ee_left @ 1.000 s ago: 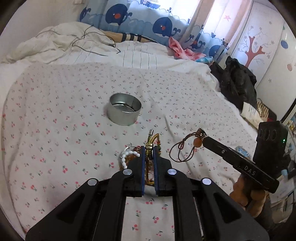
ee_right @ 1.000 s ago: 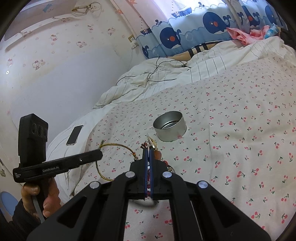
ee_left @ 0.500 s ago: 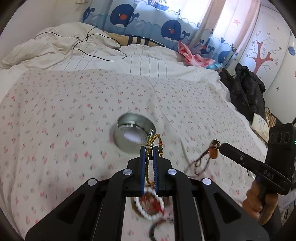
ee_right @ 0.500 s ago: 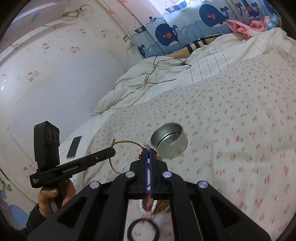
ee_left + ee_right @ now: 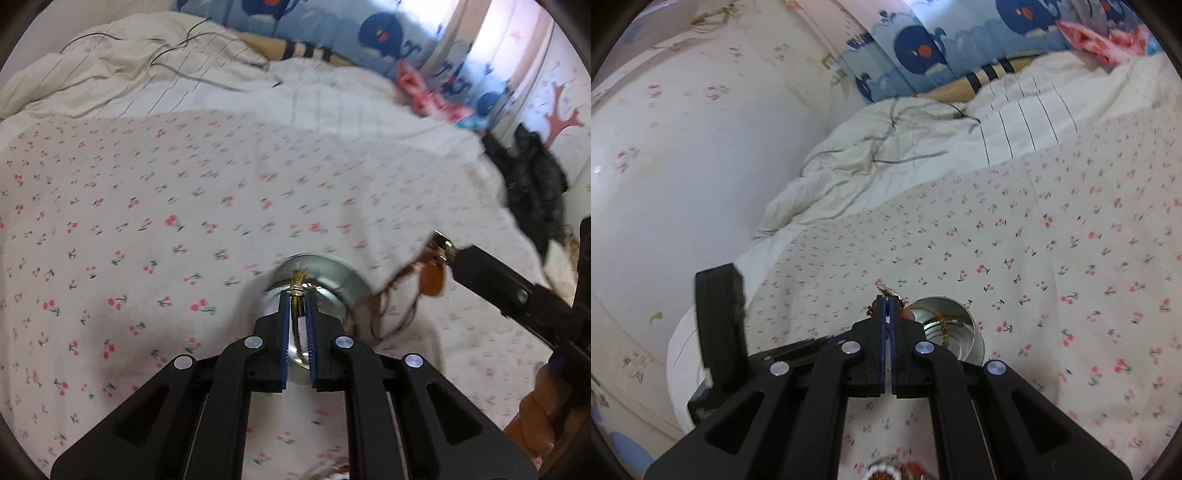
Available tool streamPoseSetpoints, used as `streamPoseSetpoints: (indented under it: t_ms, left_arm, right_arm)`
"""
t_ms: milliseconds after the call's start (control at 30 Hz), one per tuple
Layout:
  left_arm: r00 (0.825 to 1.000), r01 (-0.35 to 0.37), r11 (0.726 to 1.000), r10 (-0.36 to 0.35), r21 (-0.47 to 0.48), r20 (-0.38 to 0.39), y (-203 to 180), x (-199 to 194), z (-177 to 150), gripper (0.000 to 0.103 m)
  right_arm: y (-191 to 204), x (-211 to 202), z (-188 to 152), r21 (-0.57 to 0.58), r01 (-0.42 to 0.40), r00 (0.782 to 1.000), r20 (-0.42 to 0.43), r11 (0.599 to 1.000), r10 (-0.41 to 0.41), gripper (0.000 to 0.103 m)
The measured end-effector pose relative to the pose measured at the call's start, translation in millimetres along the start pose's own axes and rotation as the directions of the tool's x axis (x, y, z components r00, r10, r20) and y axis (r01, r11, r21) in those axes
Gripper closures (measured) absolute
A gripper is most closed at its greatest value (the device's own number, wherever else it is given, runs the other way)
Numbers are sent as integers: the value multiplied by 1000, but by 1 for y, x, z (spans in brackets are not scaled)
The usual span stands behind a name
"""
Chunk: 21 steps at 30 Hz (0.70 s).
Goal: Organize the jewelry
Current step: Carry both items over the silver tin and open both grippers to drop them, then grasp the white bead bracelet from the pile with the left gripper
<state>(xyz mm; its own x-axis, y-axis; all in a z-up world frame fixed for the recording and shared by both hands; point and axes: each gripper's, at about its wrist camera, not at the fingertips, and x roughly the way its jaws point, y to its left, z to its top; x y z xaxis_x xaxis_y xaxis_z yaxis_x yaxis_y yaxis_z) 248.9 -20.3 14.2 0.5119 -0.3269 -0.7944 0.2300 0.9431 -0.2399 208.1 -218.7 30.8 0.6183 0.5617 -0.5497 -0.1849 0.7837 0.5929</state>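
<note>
A round silver tin (image 5: 334, 275) stands on the cherry-print bed sheet (image 5: 147, 221). My left gripper (image 5: 298, 295) is shut on a gold cord bracelet (image 5: 296, 286) and holds it right over the tin. My right gripper (image 5: 886, 301) is shut on a brown cord bracelet with an orange bead (image 5: 432, 278); it hangs just right of the tin's rim. In the right wrist view the tin (image 5: 955, 332) sits just right of my fingertips, with gold cord showing inside. A white bead bracelet (image 5: 886, 472) lies on the sheet at the bottom edge.
A crumpled white duvet (image 5: 147, 66) with a dark cable lies at the head of the bed. Whale-print curtains (image 5: 923, 40) hang behind it. A dark heap of clothes (image 5: 535, 184) is off the bed's right side. A wall (image 5: 683, 166) borders the left.
Both grippers have moved forward from the near part of the sheet to the tin, carrying their bracelets. The left one is now over the tin's opening. The white bead bracelet stays behind.
</note>
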Motion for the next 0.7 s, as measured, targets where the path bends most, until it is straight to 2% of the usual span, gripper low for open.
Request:
streamPoseSetpoints:
  t_ms: [33, 100, 133, 200, 333, 367, 400, 467, 567, 700]
  left_arm:
    - [1000, -25, 1000, 25, 8, -10, 1, 2, -1, 85]
    - [997, -72, 997, 72, 23, 5, 4, -4, -4, 50]
    - [995, -101, 994, 100, 34, 28, 5, -10, -6, 47]
    - [994, -105, 994, 103, 44, 33, 7, -15, -8, 46]
    - [996, -85, 996, 84, 15, 42, 16, -32, -14, 44]
    - [996, -78, 997, 78, 4, 40, 19, -36, -17, 43]
    - [997, -74, 997, 74, -1, 37, 21, -40, -21, 42]
    - [997, -76, 997, 76, 1, 28, 22, -46, -29, 41]
    - [997, -83, 997, 83, 9, 2, 24, -52, -51, 40]
    - [996, -69, 997, 71, 33, -58, 21, -50, -86, 40]
  right_arm:
    - [-3, 10, 0, 6, 17, 1000, -12, 1000, -16, 100]
    - [-8, 32, -1, 5, 72, 996, -57, 997, -71, 100]
    - [-9, 40, -3, -5, 95, 993, -68, 996, -95, 100]
    - [-10, 58, -6, -49, 160, 979, -116, 986, -165, 100]
    - [-8, 73, -12, -139, 238, 955, -150, 961, -258, 100]
    - [-8, 72, -13, -143, 236, 954, -153, 961, -257, 94]
    - [-8, 65, -12, -133, 226, 959, -142, 965, -245, 67]
    - [-6, 44, -12, -116, 215, 971, -84, 970, -226, 54]
    - [0, 11, -13, -138, 205, 977, -32, 969, -211, 51]
    - [-3, -33, -31, -131, 200, 979, -25, 971, -205, 46]
